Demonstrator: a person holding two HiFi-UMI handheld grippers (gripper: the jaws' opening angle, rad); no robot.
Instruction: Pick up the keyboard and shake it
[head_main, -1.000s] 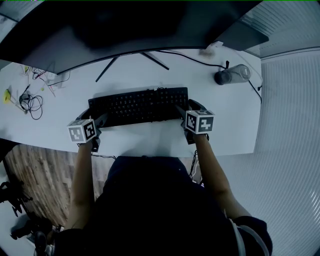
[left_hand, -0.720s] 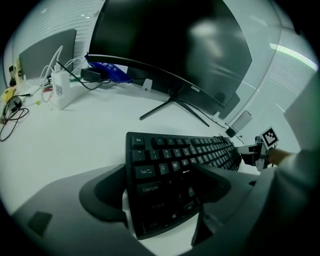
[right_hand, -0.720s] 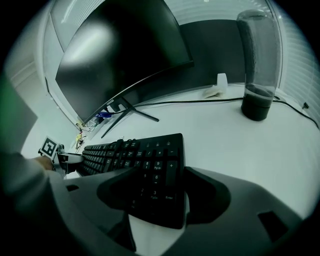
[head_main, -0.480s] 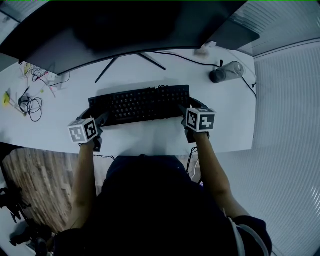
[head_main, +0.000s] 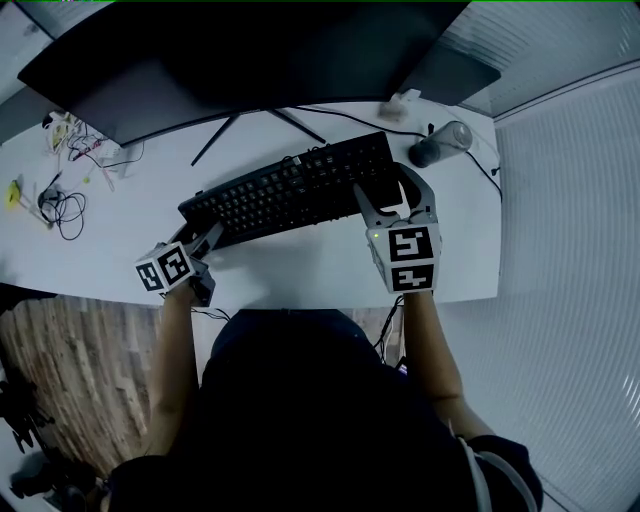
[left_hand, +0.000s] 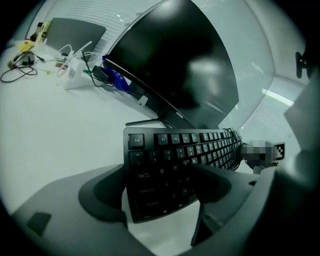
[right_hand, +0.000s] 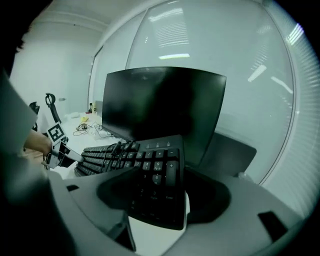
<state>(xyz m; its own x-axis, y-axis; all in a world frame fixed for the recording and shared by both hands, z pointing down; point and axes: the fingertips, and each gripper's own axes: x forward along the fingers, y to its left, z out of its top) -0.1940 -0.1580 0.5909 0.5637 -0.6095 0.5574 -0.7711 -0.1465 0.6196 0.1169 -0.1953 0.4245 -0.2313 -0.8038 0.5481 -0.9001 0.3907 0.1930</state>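
Observation:
The black keyboard (head_main: 292, 186) hangs tilted above the white desk (head_main: 300, 265), its right end raised higher and farther away than its left. My left gripper (head_main: 200, 237) is shut on the keyboard's left end (left_hand: 150, 175), one jaw above the keys and one below. My right gripper (head_main: 385, 197) is shut on the right end, over the number pad (right_hand: 157, 185). The keyboard's cable trails off its far edge toward the monitor.
A large dark monitor (head_main: 250, 60) on thin splayed legs stands behind the keyboard. A grey cylindrical object (head_main: 438, 145) lies at the desk's back right. Loose cables and small parts (head_main: 55, 190) lie at the far left. The desk's front edge is near my body.
The keyboard, flat on the desk a second ago, has been lifted. Its right end has swung up and away with the right gripper, while the left end stayed low.

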